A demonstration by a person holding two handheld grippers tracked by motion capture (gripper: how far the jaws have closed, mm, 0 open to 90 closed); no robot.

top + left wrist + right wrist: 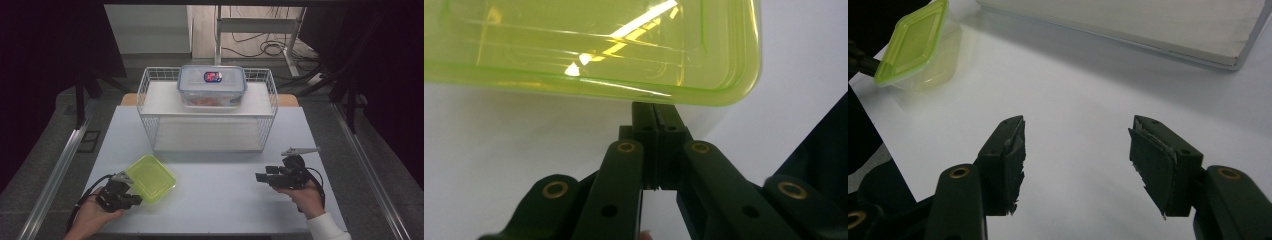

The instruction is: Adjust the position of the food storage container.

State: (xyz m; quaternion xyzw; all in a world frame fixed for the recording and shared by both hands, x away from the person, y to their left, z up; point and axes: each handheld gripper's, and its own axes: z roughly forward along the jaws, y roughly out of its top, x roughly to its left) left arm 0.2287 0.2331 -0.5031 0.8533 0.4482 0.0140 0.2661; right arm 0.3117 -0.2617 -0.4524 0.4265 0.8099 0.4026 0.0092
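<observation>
Green-lidded box [150, 178] at near left of table [220, 200], pinched at its rim by left tool [131, 189], tilted as if mid-carry; possibly lifted slightly. Right tool [259, 177] spread, idle, free for support. Wire basket [150, 125] behind.

Red-blue label on clear container [212, 85] lid, print too small to read

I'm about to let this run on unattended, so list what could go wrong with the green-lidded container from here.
1. The left gripper pinches only the rim of the green-lidded container near one corner, so it could tilt or slip out.
2. The pull may fall on the lid alone, which might pop off the clear tub.
3. The right gripper is open and apart from it, so nothing steadies the far side.
</observation>
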